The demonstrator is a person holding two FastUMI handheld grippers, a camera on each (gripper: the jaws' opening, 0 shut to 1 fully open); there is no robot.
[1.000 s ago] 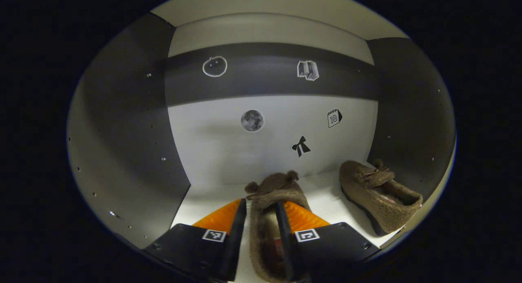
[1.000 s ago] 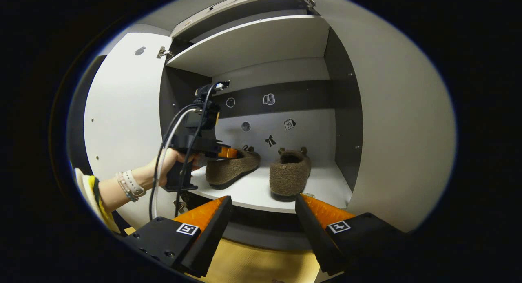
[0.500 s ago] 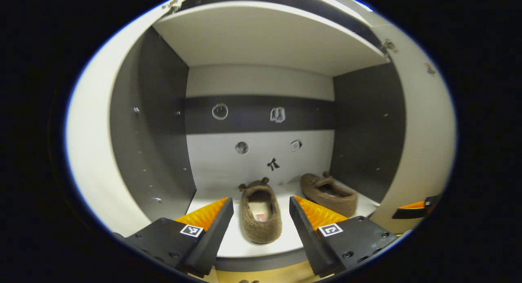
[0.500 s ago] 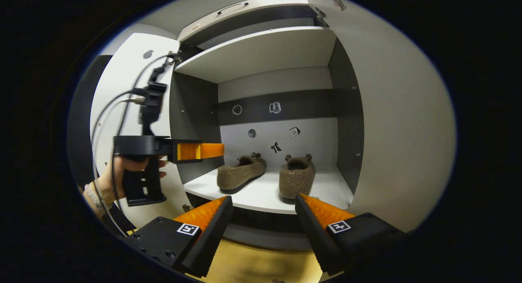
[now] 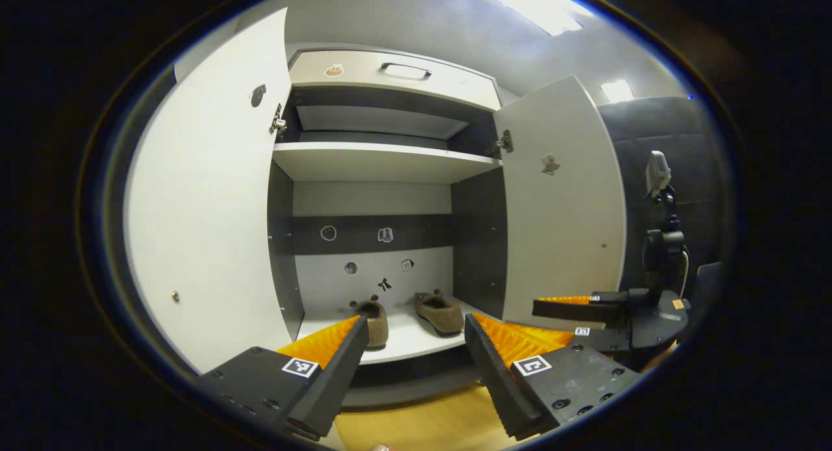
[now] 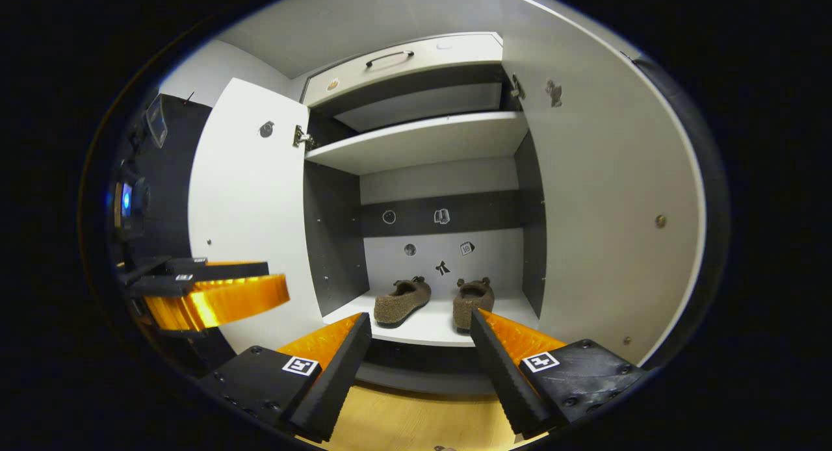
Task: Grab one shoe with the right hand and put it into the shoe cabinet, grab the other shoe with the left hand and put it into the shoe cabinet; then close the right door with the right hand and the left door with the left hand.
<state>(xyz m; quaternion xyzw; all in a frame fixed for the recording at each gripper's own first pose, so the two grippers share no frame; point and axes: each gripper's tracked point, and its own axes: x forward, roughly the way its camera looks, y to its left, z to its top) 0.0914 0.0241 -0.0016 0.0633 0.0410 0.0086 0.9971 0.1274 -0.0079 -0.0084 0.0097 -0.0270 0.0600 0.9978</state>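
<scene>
Two brown fuzzy shoes stand side by side on the lower shelf (image 5: 409, 340) of the open shoe cabinet. In the left gripper view they are the left shoe (image 5: 376, 321) and the right shoe (image 5: 441, 313); in the right gripper view, the left shoe (image 6: 403, 300) and the right shoe (image 6: 473, 302). Both doors hang wide open: left door (image 5: 208, 230) (image 6: 253, 204), right door (image 5: 562, 210) (image 6: 604, 197). My left gripper (image 5: 415, 321) (image 6: 276, 277) is open and holds nothing, well back from the shelf. My right gripper (image 6: 420, 316) (image 5: 552, 316) is open too, in front of the right door.
An upper shelf (image 5: 383, 162) and a drawer with a handle (image 5: 404, 69) sit above the shoes. Small stickers dot the cabinet's back wall (image 6: 442, 243). Wooden floor (image 6: 403, 425) lies below the cabinet front. A camera stand (image 5: 660, 243) rises at the far right.
My left gripper opened, let go of the left shoe on the shelf and pulled far back out of the cabinet. My right gripper also backed away a little, still open.
</scene>
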